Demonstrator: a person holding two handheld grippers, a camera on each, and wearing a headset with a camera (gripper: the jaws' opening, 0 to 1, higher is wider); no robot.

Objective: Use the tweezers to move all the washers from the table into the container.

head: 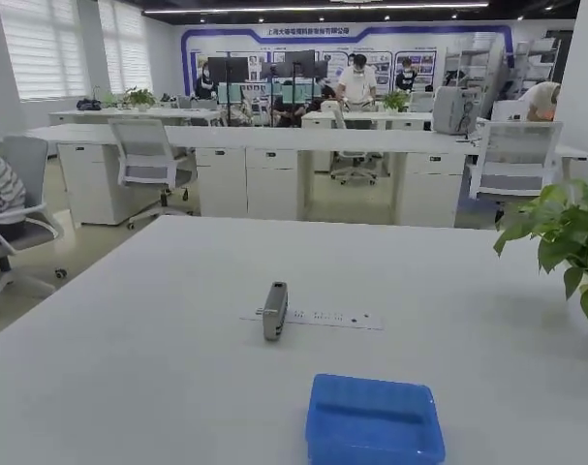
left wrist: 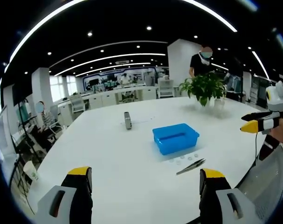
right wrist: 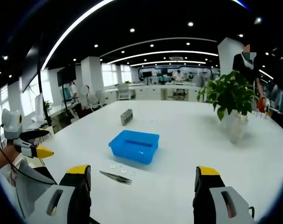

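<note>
A blue plastic container (head: pixel 374 420) sits on the white table near its front edge; it also appears as the blue container (left wrist: pixel 175 137) and the blue container (right wrist: pixel 134 146). Several small washers (left wrist: pixel 182 159) lie on the table just in front of it, seen too as washers (right wrist: pixel 120 166). Metal tweezers (left wrist: pixel 190 166) lie beside them, also tweezers (right wrist: pixel 116 177). My left gripper (left wrist: pixel 145 179) is open, held back from the table edge with nothing between its jaws. My right gripper (right wrist: pixel 143 179) is open too, likewise apart from the tweezers.
A grey metal block (head: pixel 274 310) stands on a white strip at the table's middle. A potted plant (head: pixel 568 237) stands at the right edge. Office chairs, desks and people are beyond the table. The other gripper's yellow tip (left wrist: pixel 252 126) enters from the right.
</note>
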